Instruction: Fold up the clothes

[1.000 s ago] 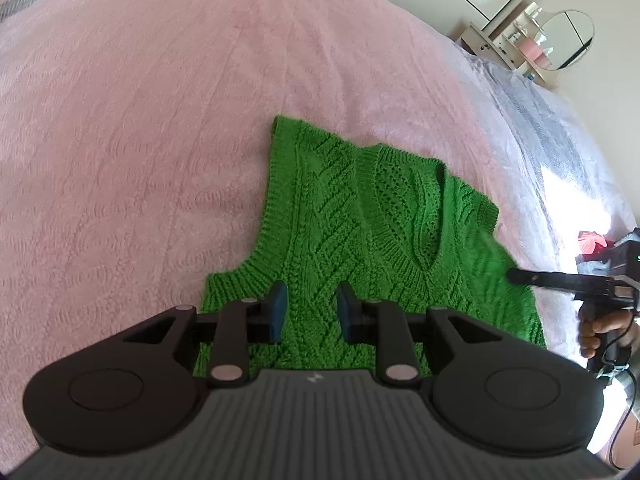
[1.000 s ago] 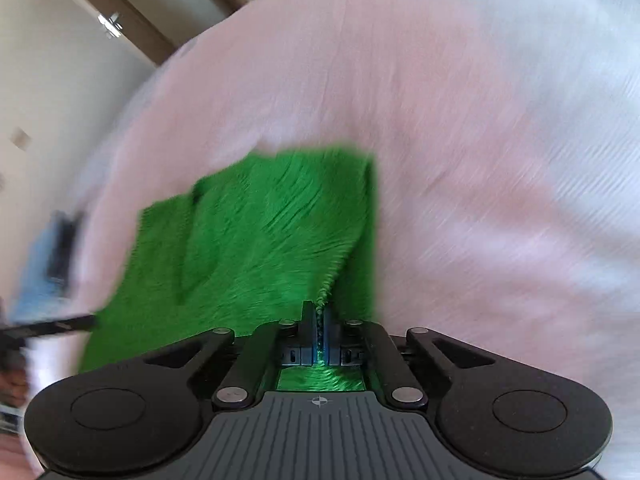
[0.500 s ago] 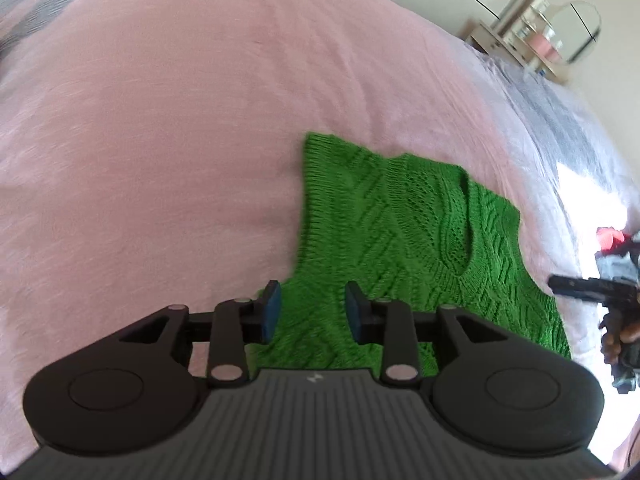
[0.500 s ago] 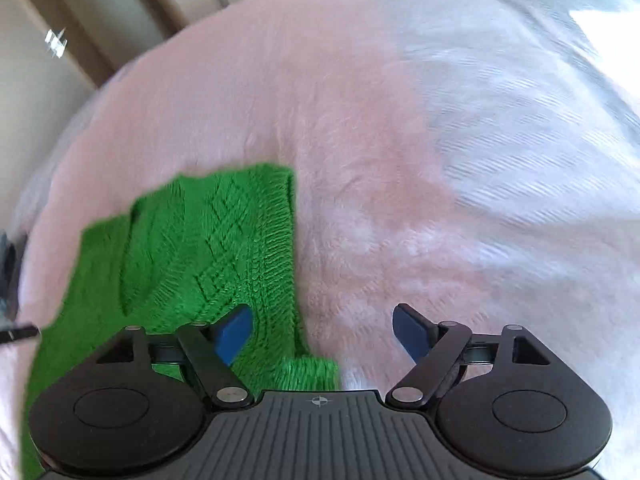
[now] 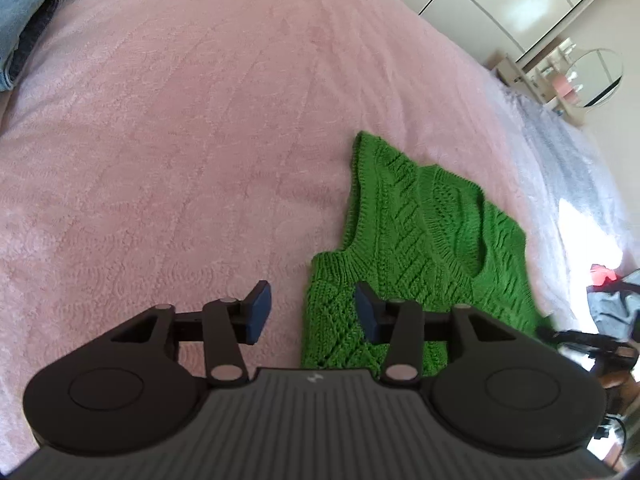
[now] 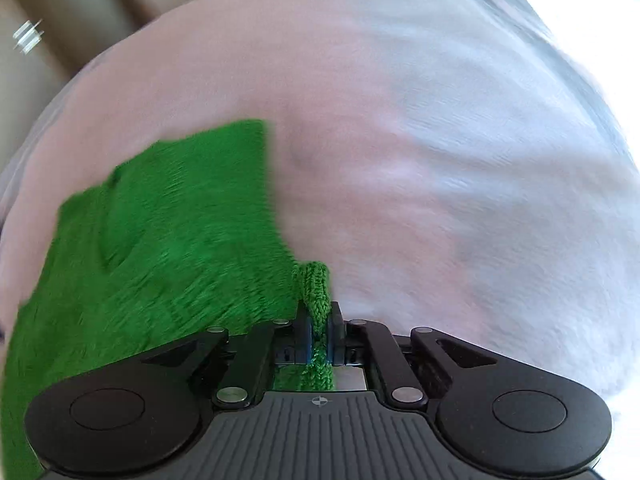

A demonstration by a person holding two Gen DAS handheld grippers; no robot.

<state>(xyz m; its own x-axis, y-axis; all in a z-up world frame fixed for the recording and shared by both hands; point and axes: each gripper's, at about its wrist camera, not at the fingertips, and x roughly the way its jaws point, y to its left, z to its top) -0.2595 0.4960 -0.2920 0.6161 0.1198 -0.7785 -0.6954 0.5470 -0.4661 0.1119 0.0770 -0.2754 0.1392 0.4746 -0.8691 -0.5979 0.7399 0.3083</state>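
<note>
A green knitted vest (image 5: 420, 248) lies flat on a pink bedspread (image 5: 180, 152), neckline toward the right. My left gripper (image 5: 308, 312) hovers over the vest's left edge with its jaws opening; the pads stand apart, one over the pink cover, one over the knit, nothing pinched. In the right wrist view the same green vest (image 6: 168, 232) spreads to the left, blurred. My right gripper (image 6: 319, 328) is shut on a ribbed corner of the vest, which bunches up between the pads. The right gripper's tip also shows at the far right of the left wrist view.
Folded blue fabric (image 5: 24, 24) lies at the bed's top left corner. A dressing table with a round mirror (image 5: 596, 76) stands beyond the bed. A pale grey sheet (image 6: 500, 120) covers the bed's right part. Red and grey clothes (image 5: 608, 292) sit at the far right.
My left gripper slid left off the vest's body to its edge and its jaws widened. My right gripper opened wide, then shut on the vest's corner.
</note>
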